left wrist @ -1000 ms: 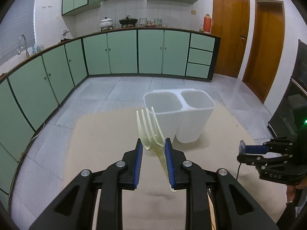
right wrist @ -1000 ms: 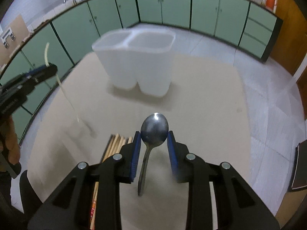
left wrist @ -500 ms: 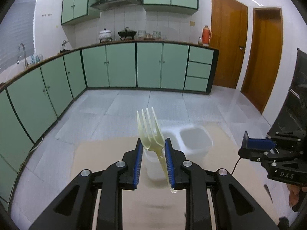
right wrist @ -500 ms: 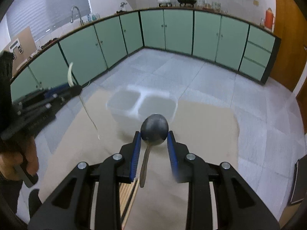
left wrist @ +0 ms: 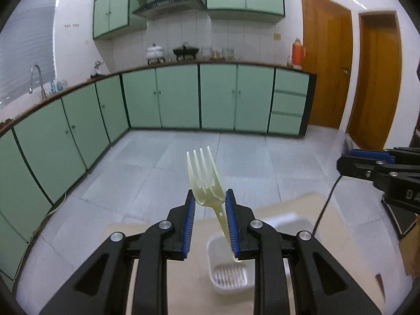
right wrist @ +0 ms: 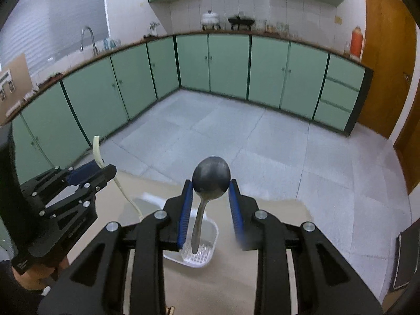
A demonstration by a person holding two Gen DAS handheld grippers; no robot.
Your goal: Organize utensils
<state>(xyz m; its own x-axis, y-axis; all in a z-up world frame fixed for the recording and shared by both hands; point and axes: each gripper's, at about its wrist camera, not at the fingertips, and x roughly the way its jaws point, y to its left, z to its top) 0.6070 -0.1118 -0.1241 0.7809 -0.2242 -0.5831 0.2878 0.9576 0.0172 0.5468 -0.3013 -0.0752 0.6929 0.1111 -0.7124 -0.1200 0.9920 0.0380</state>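
My left gripper (left wrist: 209, 200) is shut on a pale yellow plastic fork (left wrist: 204, 178), tines up, its handle hanging down over a compartment of the white two-compartment utensil holder (left wrist: 229, 278) on the tan table. My right gripper (right wrist: 210, 193) is shut on a metal spoon (right wrist: 211, 177), bowl up, its handle pointing down into a compartment of the holder (right wrist: 195, 256). The left gripper (right wrist: 105, 170) with the fork shows at the left of the right wrist view. The right gripper (left wrist: 341, 162) shows at the right edge of the left wrist view.
The tan table (right wrist: 275, 236) ends just beyond the holder, with grey tiled floor past it. Green kitchen cabinets (left wrist: 183, 99) line the far walls. Wooden doors (left wrist: 325, 71) stand at the right. A dark object (right wrist: 405, 257) lies at the table's right edge.
Both grippers have risen and come forward over the holder, which now sits low under the fingers. The fork and spoon handles now hang over its compartments.
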